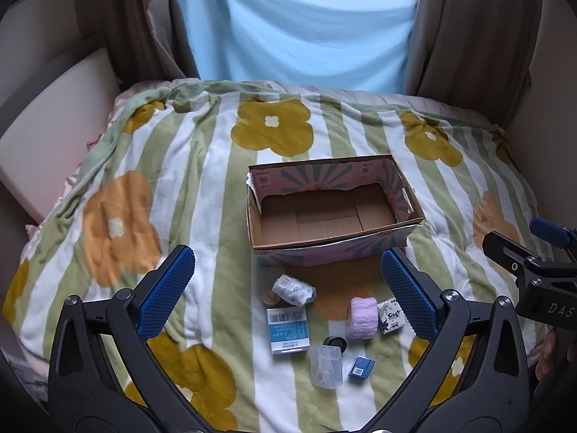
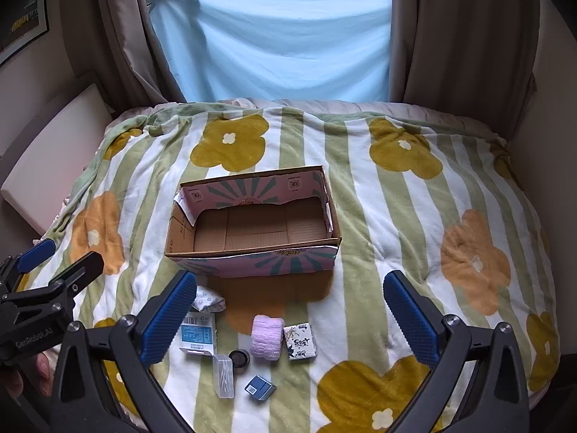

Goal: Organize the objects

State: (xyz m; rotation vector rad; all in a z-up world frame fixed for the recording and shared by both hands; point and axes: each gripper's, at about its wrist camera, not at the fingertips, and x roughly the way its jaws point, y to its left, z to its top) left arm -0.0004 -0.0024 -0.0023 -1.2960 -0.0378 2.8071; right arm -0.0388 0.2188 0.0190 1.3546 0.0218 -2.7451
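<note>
An open cardboard box (image 1: pixel 411 198) (image 2: pixel 333 216) with nothing in it sits mid-bed. In front of it lie small items: a white patterned pouch (image 1: pixel 293 290) (image 2: pixel 208 301), a blue-white carton (image 1: pixel 288 330) (image 2: pixel 198 335), a pink rolled towel (image 1: pixel 361 317) (image 2: pixel 267 337), a tissue pack (image 1: pixel 391 315) (image 2: pixel 300 341), a black round lid (image 1: pixel 335 343) (image 2: pixel 239 358), a clear plastic case (image 1: pixel 325 366) (image 2: pixel 223 375) and a small blue box (image 1: pixel 361 365) (image 2: pixel 259 388). My left gripper (image 1: pixel 288 299) is open above them. My right gripper (image 2: pixel 288 317) is open above them, holding nothing.
A floral striped blanket (image 1: pixel 180 166) (image 2: pixel 396 234) covers the bed. A white cushion (image 1: pixel 54 137) lies at the left edge. Curtains and a blue sheet (image 2: pixel 281 43) hang behind. The other gripper shows at each view's side (image 1: pixel 541 263) (image 2: pixel 43 288).
</note>
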